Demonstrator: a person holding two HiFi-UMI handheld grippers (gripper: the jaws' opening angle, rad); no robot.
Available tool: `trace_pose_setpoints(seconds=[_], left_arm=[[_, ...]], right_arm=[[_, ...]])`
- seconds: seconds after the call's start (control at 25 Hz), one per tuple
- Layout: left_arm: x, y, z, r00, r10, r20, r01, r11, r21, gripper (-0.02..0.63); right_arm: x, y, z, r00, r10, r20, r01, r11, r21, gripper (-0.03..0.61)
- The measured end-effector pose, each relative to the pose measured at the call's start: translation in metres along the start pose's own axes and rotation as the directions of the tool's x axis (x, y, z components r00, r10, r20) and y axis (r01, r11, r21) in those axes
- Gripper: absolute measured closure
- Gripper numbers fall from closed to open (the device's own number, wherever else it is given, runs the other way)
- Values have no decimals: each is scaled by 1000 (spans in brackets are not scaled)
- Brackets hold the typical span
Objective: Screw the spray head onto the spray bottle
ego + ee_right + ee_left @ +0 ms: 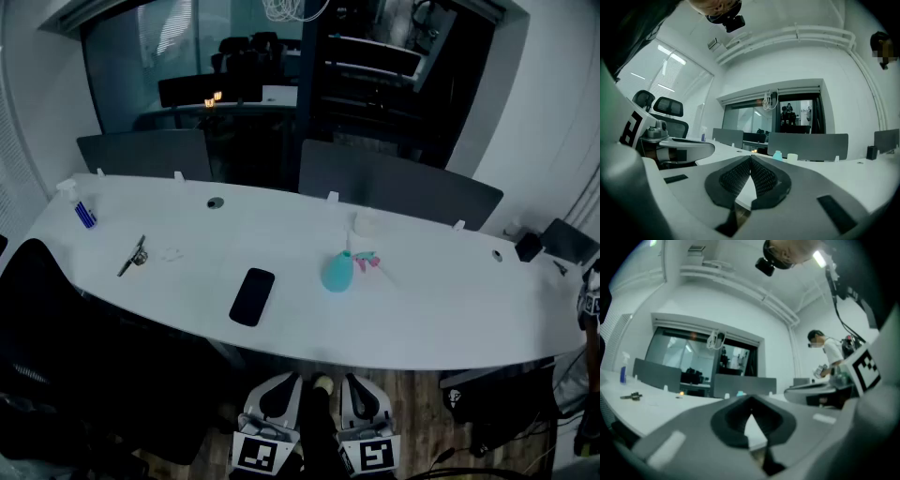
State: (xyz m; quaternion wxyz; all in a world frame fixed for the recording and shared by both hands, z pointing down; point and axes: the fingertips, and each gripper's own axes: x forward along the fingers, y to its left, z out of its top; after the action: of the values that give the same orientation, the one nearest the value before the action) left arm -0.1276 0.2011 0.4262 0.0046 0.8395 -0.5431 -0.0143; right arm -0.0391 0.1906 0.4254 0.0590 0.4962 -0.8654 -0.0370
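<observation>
Teal spray bottle (337,273), well ahead of left gripper (751,403), right gripper (750,159) — jaws pressed together

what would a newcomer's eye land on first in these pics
The teal bottle stands alone near the middle of the long white table, with the pink spray head lying close on its right. A black phone lies flat to the bottle's left, nearer the front edge. The left gripper and the right gripper are both shut and empty, low before the table.
</observation>
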Motion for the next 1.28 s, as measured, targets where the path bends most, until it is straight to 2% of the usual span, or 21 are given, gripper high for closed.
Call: trace_pose_setpoints(seconds=[0.24, 0.4, 0.44, 0.52, 0.6, 0.72, 0.84, 1.0, 1.12, 1.2, 1.24, 1.28], left_arm=[[59, 50, -17, 998, 58, -17, -58, 998, -7, 611], [108, 81, -17, 993, 106, -43, -107, 994, -6, 611], [123, 87, -15, 993, 108, -46, -108, 994, 2, 611], [151, 95, -9, 994, 98, -46, -97, 995, 25, 611], [177, 100, -4, 996, 80, -43, -77, 996, 52, 611], [208, 108, -7, 996, 65, -60, -61, 996, 58, 611], [227, 113, -21, 992, 51, -112, -45, 997, 55, 611], [240, 109, -31, 989, 13, -150, -7, 999, 41, 611], [246, 103, -33, 988, -20, -151, 23, 999, 23, 611], [251, 99, -34, 988, -41, -149, 43, 999, 10, 611], [253, 97, -35, 988, -52, -148, 53, 999, 4, 611], [255, 95, -35, 987, -63, -147, 63, 998, -3, 611]], right_arm=[[79, -33, -19, 1000, -2, -9, 2, 1000, 30, 574], [145, -76, -29, 998, -15, -68, 18, 998, 56, 574], [161, -85, -33, 996, -8, -86, 13, 998, 65, 557], [190, -104, -43, 993, 6, -121, 4, 996, 86, 400], [215, -121, -56, 988, 20, -151, -7, 996, 89, 312], [245, -132, -84, 972, 73, -223, -61, 996, 59, 218], [269, -133, -107, 946, 120, -302, -117, 993, 31, 172], [288, -131, -129, 917, 142, -373, -133, 990, 50, 172], [292, -134, -140, 901, 118, -417, -108, 993, 48, 172], [291, -140, -143, 899, 108, -425, -93, 994, 55, 178], [290, -144, -142, 901, 98, -422, -81, 995, 56, 212], [287, -150, -139, 905, 78, -418, -62, 997, 52, 212]])
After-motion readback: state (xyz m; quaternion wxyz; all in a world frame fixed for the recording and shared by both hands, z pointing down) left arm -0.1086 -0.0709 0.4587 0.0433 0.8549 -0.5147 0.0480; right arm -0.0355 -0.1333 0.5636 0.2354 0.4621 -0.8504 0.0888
